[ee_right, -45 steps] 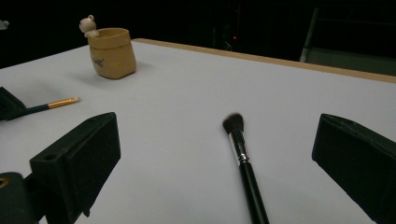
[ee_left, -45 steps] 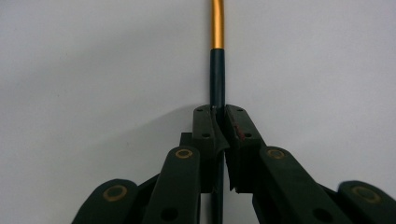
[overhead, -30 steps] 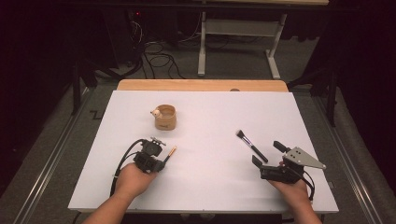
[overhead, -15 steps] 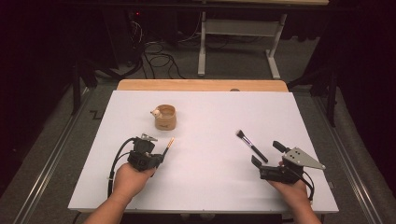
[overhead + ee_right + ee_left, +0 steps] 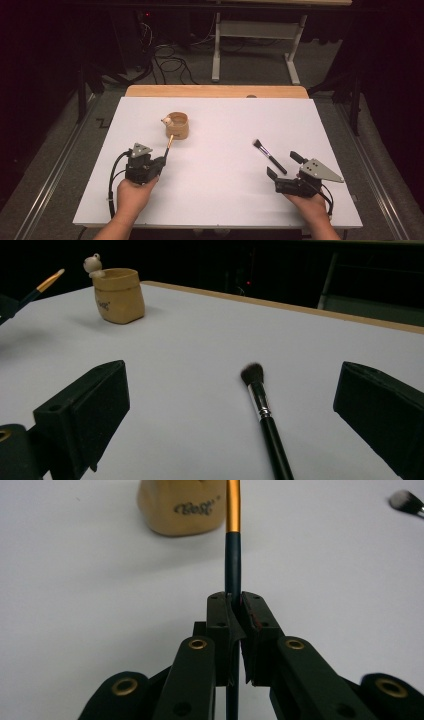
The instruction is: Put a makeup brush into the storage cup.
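A tan cup (image 5: 177, 125) with a small figure on its rim stands on the white table (image 5: 225, 125), left of centre. My left gripper (image 5: 162, 161) is shut on a thin brush (image 5: 169, 145) with a dark handle and gold ferrule. The brush tip reaches the cup's near side. In the left gripper view the thin brush (image 5: 232, 540) runs straight up from the shut jaws toward the cup (image 5: 180, 510). My right gripper (image 5: 283, 165) is open around the handle end of a black makeup brush (image 5: 267, 154). That makeup brush (image 5: 265, 420) lies flat between the spread jaws.
A wooden strip (image 5: 215, 91) borders the table's far edge. Beyond it are a metal stand (image 5: 255, 45) and cables (image 5: 170, 62) on the floor. Metal rails run along both sides of the table.
My left gripper has moved forward and right with the thin brush, bringing its tip up to the cup. The right gripper and makeup brush have stayed put.
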Demonstrator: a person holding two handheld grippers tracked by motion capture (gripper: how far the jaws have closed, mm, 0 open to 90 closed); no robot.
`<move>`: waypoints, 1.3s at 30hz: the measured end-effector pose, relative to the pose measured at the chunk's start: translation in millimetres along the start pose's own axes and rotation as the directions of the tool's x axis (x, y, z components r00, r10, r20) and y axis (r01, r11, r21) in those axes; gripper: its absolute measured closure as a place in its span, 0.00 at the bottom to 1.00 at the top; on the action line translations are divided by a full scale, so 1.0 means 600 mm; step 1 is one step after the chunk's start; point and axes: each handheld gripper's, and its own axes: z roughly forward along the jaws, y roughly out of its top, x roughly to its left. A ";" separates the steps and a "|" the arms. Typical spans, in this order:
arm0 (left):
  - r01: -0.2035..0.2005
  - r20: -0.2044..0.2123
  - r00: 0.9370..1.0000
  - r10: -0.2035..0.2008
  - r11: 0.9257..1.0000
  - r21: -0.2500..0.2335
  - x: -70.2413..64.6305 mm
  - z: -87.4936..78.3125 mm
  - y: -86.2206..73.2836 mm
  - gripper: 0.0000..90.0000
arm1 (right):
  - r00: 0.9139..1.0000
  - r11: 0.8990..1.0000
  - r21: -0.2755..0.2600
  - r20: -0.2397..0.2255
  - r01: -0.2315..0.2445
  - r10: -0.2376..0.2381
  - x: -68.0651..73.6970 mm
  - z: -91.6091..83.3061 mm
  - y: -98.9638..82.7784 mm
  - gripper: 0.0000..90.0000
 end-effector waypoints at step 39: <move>-0.021 0.107 0.992 0.073 0.907 -0.421 -0.004 -0.028 -0.034 0.93 | 1.000 1.000 -0.019 -0.024 0.014 -0.015 0.018 0.004 0.005 0.03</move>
